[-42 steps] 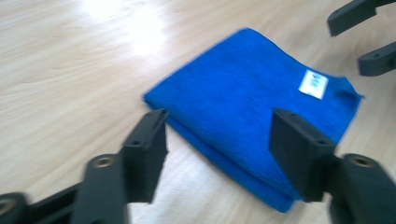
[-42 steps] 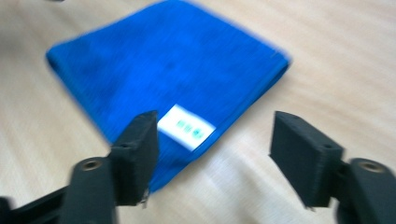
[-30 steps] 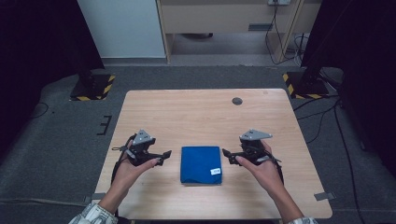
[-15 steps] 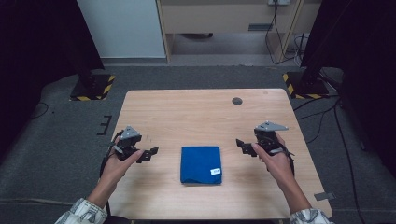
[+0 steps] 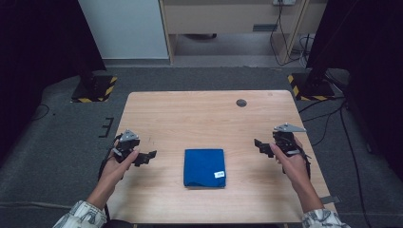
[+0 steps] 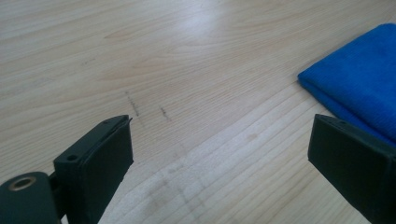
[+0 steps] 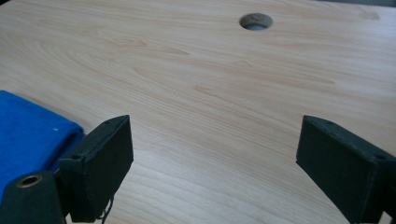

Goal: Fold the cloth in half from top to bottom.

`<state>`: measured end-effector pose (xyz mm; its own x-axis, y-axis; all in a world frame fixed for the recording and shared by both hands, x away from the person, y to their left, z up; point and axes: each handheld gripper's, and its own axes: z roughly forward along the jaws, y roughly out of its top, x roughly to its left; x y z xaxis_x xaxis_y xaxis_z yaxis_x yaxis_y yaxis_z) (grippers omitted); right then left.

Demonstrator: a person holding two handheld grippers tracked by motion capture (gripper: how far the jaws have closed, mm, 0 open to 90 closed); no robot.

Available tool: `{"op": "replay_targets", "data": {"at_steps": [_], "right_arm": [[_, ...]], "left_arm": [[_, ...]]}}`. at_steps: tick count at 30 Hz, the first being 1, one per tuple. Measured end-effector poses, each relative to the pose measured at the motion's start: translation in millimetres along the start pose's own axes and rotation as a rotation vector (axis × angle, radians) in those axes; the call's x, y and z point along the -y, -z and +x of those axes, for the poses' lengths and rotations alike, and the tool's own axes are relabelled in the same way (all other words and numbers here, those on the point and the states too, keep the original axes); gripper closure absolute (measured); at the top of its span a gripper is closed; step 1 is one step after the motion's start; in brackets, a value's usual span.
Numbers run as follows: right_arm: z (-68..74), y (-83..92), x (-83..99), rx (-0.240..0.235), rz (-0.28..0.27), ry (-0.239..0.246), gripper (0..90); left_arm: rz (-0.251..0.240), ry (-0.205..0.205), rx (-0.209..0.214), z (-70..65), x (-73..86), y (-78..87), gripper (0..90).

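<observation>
Item 1: blue cloth [image 5: 205, 167], folded to a near-square pad, lying flat on the bench [image 5: 190, 118]. Posn: centre of bench widthwise, toward the near edge. Small white tag [image 5: 219, 174] at its near-right corner. Nothing on top, nothing touching it. In left tool view the cloth [image 6: 359, 84] sits at upper right, folded edge facing the jaws; in right tool view the cloth [image 7: 28, 130] sits at lower left, partly behind one jaw.

Item 2: left tool [image 5: 148, 156], black, held in person's left hand [image 5: 116, 164]. Posn: near left edge of bench, level w/ the cloth, well apart from it, tips pointing toward it. Jaws apart, wide; bare bench wood between them. Holds nothing.

Item 3: right tool [image 5: 259, 146], black, grey three-cornered plate on top, held in person's right hand [image 5: 291, 161]. Posn: near right edge of bench, slightly farther from the near edge than the cloth, well apart from it, tips pointing toward it. Jaws apart, wide; bare wood between. Holds nothing.

Item 4: bench, light wood top, faint pencil-like marks in front of left tool. Round cable hole [image 5: 241, 102] toward far-right corner, seen also in right tool view [image 7: 256, 21].

Item 5: patterned sleeves [image 5: 81, 216] at near edge, both forearms.
</observation>
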<state>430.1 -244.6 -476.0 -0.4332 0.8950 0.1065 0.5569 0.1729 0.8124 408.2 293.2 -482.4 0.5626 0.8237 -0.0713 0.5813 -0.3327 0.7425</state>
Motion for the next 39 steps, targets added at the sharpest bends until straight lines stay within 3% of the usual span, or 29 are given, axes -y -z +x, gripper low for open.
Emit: {"op": "replay_targets", "data": {"at_steps": [12, 17, 20, 22, 26, 35, 39], "right_arm": [[-38.3, 0.3, 23.1, 0.067, 0.047, -0.045, 12.4], [-44.6, -3.1, 31.6, 0.061, 0.079, -0.035, 12.9], [-47.5, -7.9, 35.6, 0.060, 0.097, -0.040, 13.3], [-49.1, -11.9, 36.8, 0.063, 0.109, -0.036, 13.4], [-55.4, -19.5, 34.2, 0.068, 0.110, -0.044, 12.7], [-72.2, -32.0, 30.8, 0.119, 0.073, -0.149, 11.0], [-71.9, -38.9, 32.4, 0.138, 0.096, -0.147, 9.4]], "left_arm": [[0.059, -0.009, -0.038, 15.9, 8.3, -13.2, 6.2], [0.073, -0.032, -0.051, 16.9, 8.4, -19.9, 6.2], [0.079, -0.024, -0.059, 17.9, 8.6, -24.3, 6.2], [0.079, -0.031, -0.081, 18.6, 7.7, -26.9, 6.3], [0.064, -0.005, -0.091, 23.8, 4.6, -32.8, 6.9], [0.053, 0.004, -0.098, 27.7, 2.1, -45.9, 6.9], [0.063, 0.006, -0.100, 27.9, 3.1, -50.3, 6.8]]}}
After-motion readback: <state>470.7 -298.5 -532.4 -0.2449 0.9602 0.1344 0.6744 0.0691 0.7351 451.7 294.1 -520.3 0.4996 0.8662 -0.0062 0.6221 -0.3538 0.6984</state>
